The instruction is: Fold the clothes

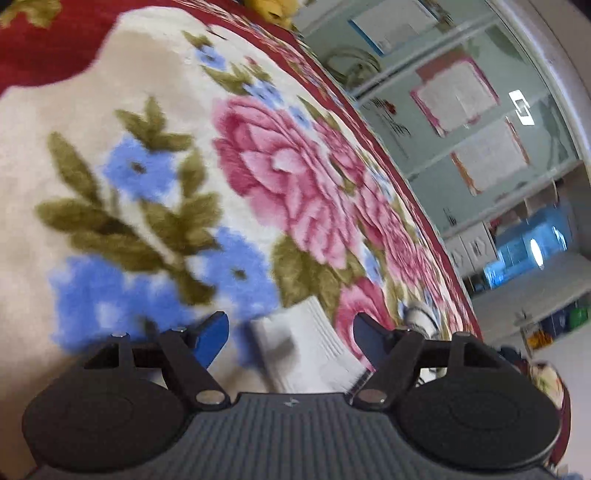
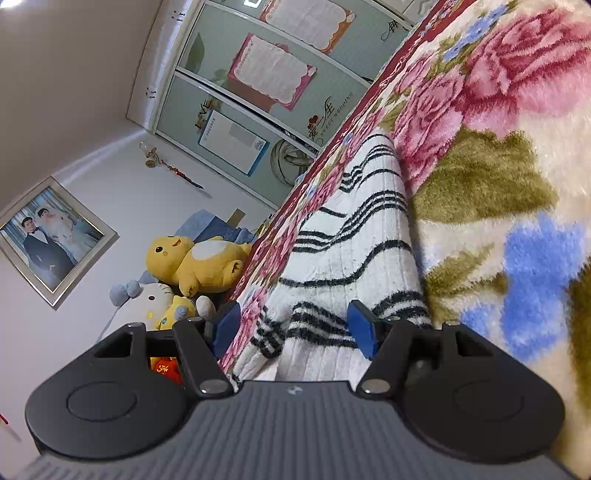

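Your left gripper (image 1: 290, 341) and right gripper (image 2: 295, 325) both gape around the striped sweater (image 2: 354, 236) near the blanket's (image 2: 517, 184) red edge; close carelessly and you could pinch blanket pile too.

- Left wrist view smeared by motion blur; white ribbed cloth (image 1: 306, 350) near the floral blanket (image 1: 147, 166) cut off below by the gripper body.
- Striped sweater (image 2: 354, 251) on that blanket: lower end hidden behind the right gripper (image 2: 293, 325) body.
- Yellow plush (image 1: 273, 9) beyond the blanket's edge cropped at top.
- Papers (image 1: 458, 96) past the blanket: text unreadable.
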`<control>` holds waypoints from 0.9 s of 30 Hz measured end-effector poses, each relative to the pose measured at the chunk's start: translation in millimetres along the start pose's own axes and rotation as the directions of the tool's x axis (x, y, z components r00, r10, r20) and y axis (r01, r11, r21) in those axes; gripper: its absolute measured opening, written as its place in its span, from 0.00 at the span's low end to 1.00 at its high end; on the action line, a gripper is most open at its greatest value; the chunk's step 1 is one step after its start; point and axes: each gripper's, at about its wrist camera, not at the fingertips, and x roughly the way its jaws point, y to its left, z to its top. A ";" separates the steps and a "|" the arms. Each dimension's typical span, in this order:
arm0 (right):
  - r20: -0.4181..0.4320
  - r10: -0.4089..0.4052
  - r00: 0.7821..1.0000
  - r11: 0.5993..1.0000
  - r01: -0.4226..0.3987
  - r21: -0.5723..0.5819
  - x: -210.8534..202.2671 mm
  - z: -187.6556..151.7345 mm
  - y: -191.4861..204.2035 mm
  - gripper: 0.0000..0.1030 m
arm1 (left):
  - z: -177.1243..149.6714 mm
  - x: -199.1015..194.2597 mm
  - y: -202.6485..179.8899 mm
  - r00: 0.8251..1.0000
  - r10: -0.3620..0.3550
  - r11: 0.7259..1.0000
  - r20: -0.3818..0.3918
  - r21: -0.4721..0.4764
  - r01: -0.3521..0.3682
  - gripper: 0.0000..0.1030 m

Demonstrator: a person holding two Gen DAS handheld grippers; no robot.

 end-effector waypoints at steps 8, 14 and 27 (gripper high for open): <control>-0.006 -0.004 1.000 1.000 0.004 -0.014 -0.2 -1.1 2.6 0.64 | -6.0 17.3 -15.5 0.999 0.047 0.986 -0.026 0.164 -0.042 0.74; -0.010 -0.001 1.000 1.000 0.001 -0.027 0.2 -1.9 4.8 0.67 | -10.0 25.0 -27.0 0.994 0.105 0.965 0.002 0.242 -0.103 0.58; -0.019 0.007 1.000 1.000 -0.008 -0.029 0.5 -3.0 6.9 0.68 | -1.3 6.8 -62.3 0.979 0.172 0.913 0.106 0.356 -0.198 0.07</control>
